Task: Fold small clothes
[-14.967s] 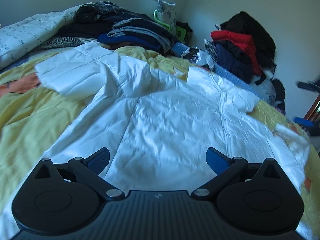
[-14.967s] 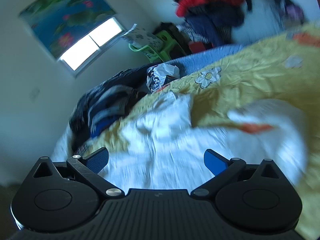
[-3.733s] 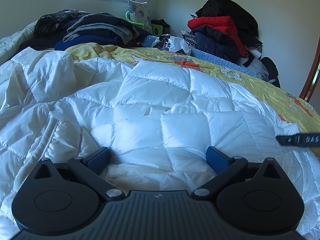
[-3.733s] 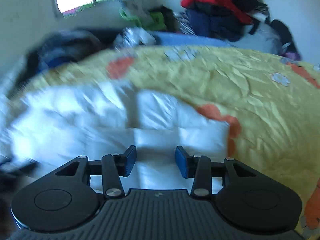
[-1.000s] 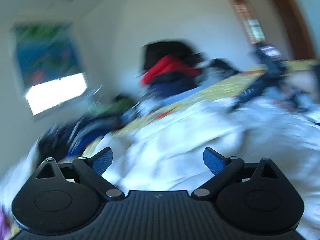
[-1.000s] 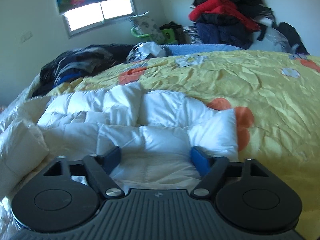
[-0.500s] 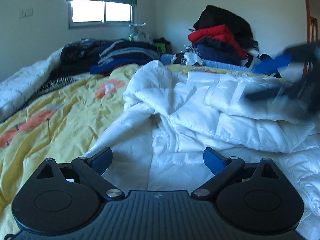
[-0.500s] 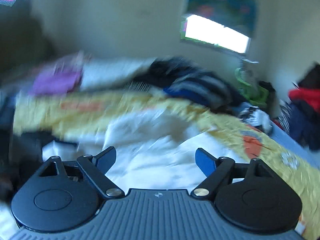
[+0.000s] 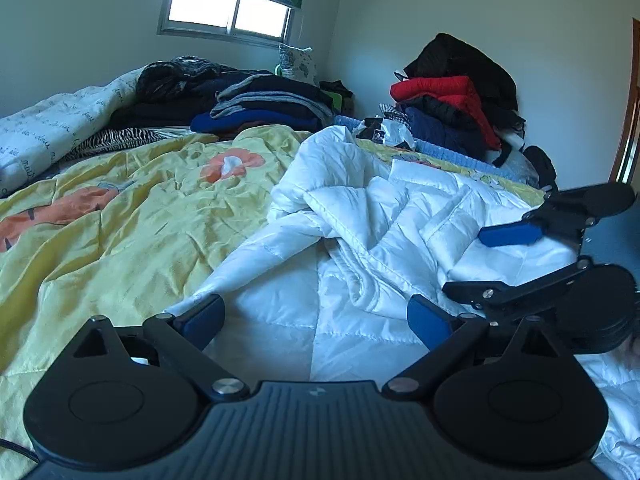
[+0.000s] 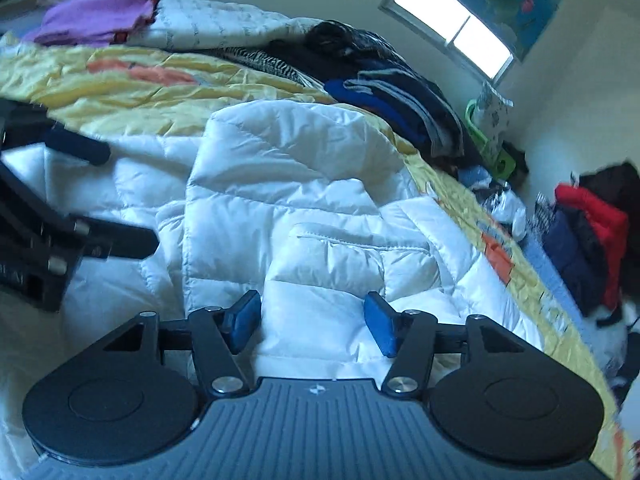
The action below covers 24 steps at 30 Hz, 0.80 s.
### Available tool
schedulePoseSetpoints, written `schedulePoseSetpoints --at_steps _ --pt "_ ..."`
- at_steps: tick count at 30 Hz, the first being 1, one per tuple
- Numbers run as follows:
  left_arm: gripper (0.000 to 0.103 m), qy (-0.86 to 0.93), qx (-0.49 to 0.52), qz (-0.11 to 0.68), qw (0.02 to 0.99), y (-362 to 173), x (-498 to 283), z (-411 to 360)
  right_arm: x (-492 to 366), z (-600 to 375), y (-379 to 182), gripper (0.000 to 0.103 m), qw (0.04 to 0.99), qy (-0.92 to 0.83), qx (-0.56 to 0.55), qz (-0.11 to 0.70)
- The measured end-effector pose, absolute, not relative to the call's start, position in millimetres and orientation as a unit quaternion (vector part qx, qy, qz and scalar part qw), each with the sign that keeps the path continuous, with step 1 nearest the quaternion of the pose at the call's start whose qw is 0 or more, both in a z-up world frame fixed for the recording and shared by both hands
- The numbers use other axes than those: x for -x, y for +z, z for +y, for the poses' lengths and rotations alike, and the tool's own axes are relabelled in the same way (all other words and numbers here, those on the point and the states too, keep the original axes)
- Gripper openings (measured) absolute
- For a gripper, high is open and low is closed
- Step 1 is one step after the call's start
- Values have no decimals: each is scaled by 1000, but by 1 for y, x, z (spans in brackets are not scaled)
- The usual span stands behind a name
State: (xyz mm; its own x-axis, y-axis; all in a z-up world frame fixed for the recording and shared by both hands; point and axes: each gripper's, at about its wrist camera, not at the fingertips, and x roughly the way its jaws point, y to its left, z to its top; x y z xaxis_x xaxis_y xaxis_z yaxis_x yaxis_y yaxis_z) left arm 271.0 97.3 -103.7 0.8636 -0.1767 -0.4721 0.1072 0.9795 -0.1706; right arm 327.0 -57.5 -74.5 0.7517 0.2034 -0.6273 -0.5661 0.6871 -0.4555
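Yellow bedspread (image 9: 132, 216) carries the white puffer jacket (image 9: 360, 248), bunched toward two o'clock. Both grippers, left gripper (image 9: 316, 318) and right gripper (image 10: 312, 326), hover with jaws apart, likely seeking the next fold.

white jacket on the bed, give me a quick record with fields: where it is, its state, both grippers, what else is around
item: white quilted jacket
location: lying on the yellow floral bedspread
state: rumpled, partly folded over itself, not yet a neat fold
left gripper: open, low over the jacket's near edge, nothing between its fingers
right gripper: open, with a puffy panel of the jacket bulging between its fingers
pocket: zip pocket faces up, seen from the right wrist
surroundings: dark folded clothes by the window, red and black coats piled by the wall
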Motion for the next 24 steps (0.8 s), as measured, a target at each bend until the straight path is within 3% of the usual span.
schedulePoseSetpoints --at_steps 1,4,7,16,19,24 --pt "99 -73 73 250 963 -104 -271 98 -331 -61 -73 46 880 221 315 278" --pt "99 -72 87 249 962 -104 -271 102 -344 -78 -57 25 902 221 230 290" --pt "99 -70 95 251 961 -105 -272 104 -361 -113 -33 17 924 211 103 302" --pt "99 -62 73 225 970 -98 -263 96 -364 -227 57 14 936 214 -209 186" --pt "99 -80 36 192 977 -88 -251 81 -361 -246 89 14 932 228 -244 144" --pt "99 -127 -52 203 969 -76 -261 40 -369 -257 131 14 930 240 -260 103"
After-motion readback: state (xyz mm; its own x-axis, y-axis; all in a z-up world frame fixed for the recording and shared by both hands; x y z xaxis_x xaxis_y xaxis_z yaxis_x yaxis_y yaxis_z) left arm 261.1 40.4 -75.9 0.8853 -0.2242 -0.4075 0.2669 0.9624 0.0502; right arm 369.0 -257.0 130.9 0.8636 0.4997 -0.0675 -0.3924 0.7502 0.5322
